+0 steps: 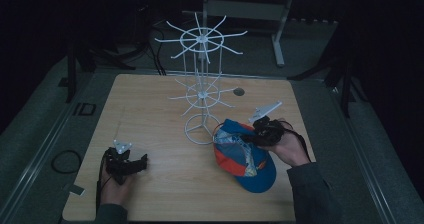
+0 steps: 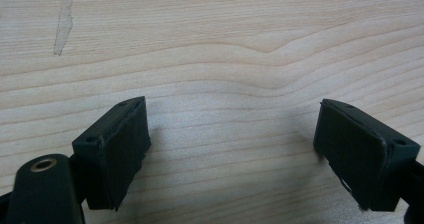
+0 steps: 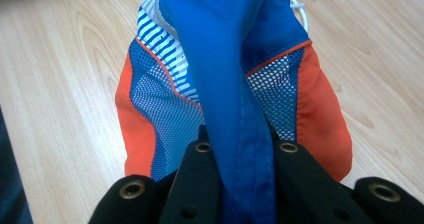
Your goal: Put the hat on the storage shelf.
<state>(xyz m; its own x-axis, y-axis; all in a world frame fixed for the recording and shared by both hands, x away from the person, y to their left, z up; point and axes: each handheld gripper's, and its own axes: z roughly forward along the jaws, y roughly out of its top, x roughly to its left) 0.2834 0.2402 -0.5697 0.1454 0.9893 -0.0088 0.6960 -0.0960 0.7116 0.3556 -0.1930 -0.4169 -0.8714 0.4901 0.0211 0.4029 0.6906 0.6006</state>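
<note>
On the wooden surface (image 1: 165, 174), near its front right part, a blue and orange cap (image 1: 243, 156) is lying with its brim toward the person, just beside the round base of a white wire display stand (image 1: 201, 91). The right tongs (image 1: 260, 130) are gripping the cap at its back edge: in the right gripper view the two black jaws are standing close together with a fold of blue fabric (image 3: 235, 84) pressed between them, and the mesh panels, the striped lining and the orange sides of the cap are spreading out beyond the jaws. The person's right hand (image 1: 287, 146) is holding these tongs, and the dark sleeve is coming in from the bottom right of the high view.

At the front left of the surface, well apart from the cap, the left tongs (image 1: 141, 161) are resting low over the wood in the person's left hand (image 1: 117, 184). In the left gripper view the jaws are standing wide apart, with bare wood grain between them, and a pale scratch mark (image 2: 64, 19) is showing in the wood at the upper left.

The stand is rising in the middle of the surface with two tiers of thin hooks pointing outward, and a small dark hole (image 1: 238, 91) is lying in the surface just to the right of it.
</note>
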